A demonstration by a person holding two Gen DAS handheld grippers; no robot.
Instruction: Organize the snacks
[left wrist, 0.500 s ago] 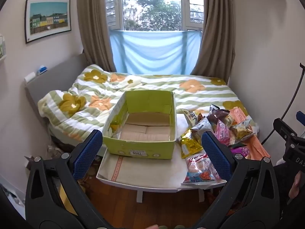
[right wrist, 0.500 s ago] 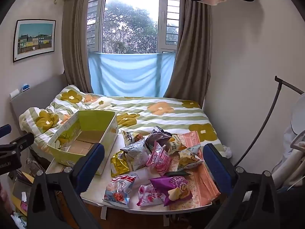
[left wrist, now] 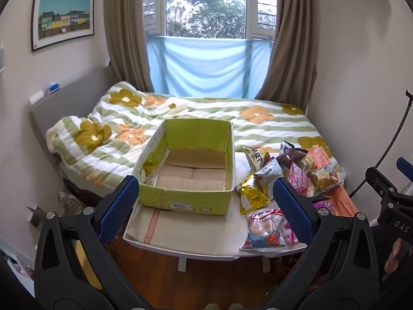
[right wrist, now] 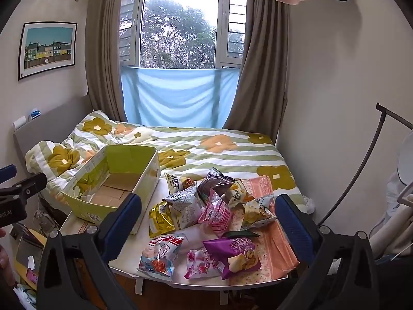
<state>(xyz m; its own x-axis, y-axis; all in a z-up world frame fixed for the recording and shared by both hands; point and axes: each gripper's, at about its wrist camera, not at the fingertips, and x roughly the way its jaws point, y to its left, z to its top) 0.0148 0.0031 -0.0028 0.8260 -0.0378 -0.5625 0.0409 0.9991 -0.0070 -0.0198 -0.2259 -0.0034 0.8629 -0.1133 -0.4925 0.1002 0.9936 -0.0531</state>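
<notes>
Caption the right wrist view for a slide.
Open right gripper faces a pile of snack bags beside an empty green box.

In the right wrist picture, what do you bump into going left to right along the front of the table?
Green box → blue-and-white shrimp snack bag → pink strawberry packet → purple chip bag → peach cloth.

bed (left wrist: 258,129) | framed picture (left wrist: 63,19) | curtains (right wrist: 260,72) | window (right wrist: 178,25)
</notes>
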